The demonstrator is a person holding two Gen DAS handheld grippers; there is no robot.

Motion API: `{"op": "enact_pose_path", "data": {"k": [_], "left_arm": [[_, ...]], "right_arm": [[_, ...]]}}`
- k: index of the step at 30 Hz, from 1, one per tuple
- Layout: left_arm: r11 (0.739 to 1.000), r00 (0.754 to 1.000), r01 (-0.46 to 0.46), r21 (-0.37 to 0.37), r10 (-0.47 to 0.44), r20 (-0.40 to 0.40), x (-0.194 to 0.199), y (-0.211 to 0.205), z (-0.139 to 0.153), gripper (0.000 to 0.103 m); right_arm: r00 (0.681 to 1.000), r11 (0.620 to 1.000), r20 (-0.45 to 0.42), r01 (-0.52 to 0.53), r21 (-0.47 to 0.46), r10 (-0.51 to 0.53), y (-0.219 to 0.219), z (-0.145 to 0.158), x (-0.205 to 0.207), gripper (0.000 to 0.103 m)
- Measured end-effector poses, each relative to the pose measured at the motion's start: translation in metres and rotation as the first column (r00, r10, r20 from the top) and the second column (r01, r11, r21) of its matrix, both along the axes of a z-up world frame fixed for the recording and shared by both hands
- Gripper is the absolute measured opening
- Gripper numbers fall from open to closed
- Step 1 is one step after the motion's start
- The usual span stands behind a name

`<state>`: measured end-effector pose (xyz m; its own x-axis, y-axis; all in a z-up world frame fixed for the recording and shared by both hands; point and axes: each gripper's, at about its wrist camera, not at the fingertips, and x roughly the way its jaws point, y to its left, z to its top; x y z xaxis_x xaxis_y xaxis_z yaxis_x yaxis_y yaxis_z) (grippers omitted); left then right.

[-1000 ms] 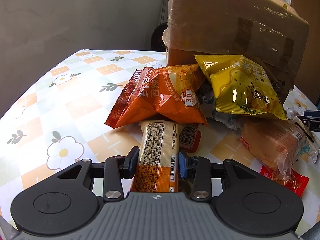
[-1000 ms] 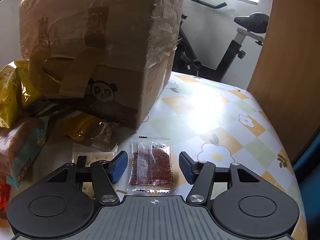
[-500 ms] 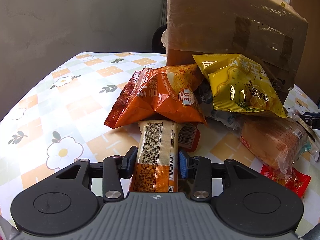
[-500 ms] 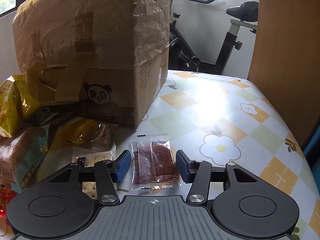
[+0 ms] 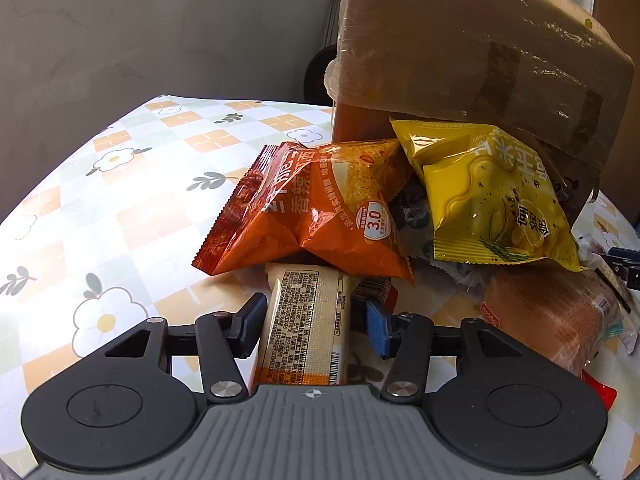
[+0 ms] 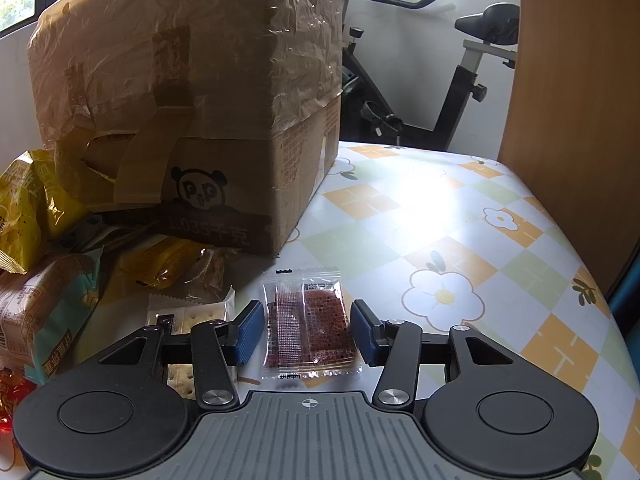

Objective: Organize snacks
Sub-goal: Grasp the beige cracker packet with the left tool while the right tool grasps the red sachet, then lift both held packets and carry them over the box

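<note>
Two views, logged in turn.

Left wrist view: left gripper (image 5: 314,328) jaws are opening, with the cream snack bar (image 5: 306,328) between them. Left pad sits at the bar's edge; the right pad (image 5: 376,328) stands clear of it with a visible gap, so no clamp. The bar's long axis runs straight away from the gripper, along its pointing line, and its far end is tucked under the orange chip bag (image 5: 320,212). Yellow chip bag (image 5: 496,200) leans on the cardboard box (image 5: 460,52) behind. The bar lies on the floral tablecloth (image 5: 120,208).

Right wrist view: right gripper (image 6: 307,330) jaws apart, straddling the clear sachet (image 6: 310,324), which lies flat on the cloth. Pads sit just beside its sealed edges; contact not confirmed. Sachet long axis also points away from the gripper. Judgement: the sachet is centred, so closing straight in should catch it, though a flat packet may slip under the pads.
</note>
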<state>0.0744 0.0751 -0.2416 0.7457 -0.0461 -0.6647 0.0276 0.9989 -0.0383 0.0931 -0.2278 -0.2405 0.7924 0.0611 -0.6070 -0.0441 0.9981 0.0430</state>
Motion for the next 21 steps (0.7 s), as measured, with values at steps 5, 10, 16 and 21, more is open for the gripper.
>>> {"op": "enact_pose_path", "data": {"k": [5, 10, 16, 21], "left_arm": [[1.000, 1.000, 0.016, 0.022, -0.016, 0.008, -0.009, -0.004, -0.001, 0.041], [1.000, 1.000, 0.027, 0.000, -0.027, -0.003, -0.023, -0.001, 0.001, 0.040], [1.000, 1.000, 0.015, -0.026, -0.015, 0.008, -0.036, -0.004, 0.003, 0.040], [0.998, 0.998, 0.056, -0.024, -0.056, 0.020, -0.042, -0.018, 0.003, 0.040]], "right_arm": [[1.000, 1.000, 0.000, 0.000, 0.000, 0.000, 0.000, 0.000, 0.000, 0.046], [1.000, 1.000, 0.000, 0.005, -0.003, -0.005, -0.001, 0.000, 0.000, 0.046], [1.000, 1.000, 0.001, 0.000, -0.001, 0.000, -0.001, 0.001, 0.000, 0.045], [1.000, 1.000, 0.011, -0.007, -0.017, 0.007, 0.003, 0.001, -0.002, 0.040]]}}
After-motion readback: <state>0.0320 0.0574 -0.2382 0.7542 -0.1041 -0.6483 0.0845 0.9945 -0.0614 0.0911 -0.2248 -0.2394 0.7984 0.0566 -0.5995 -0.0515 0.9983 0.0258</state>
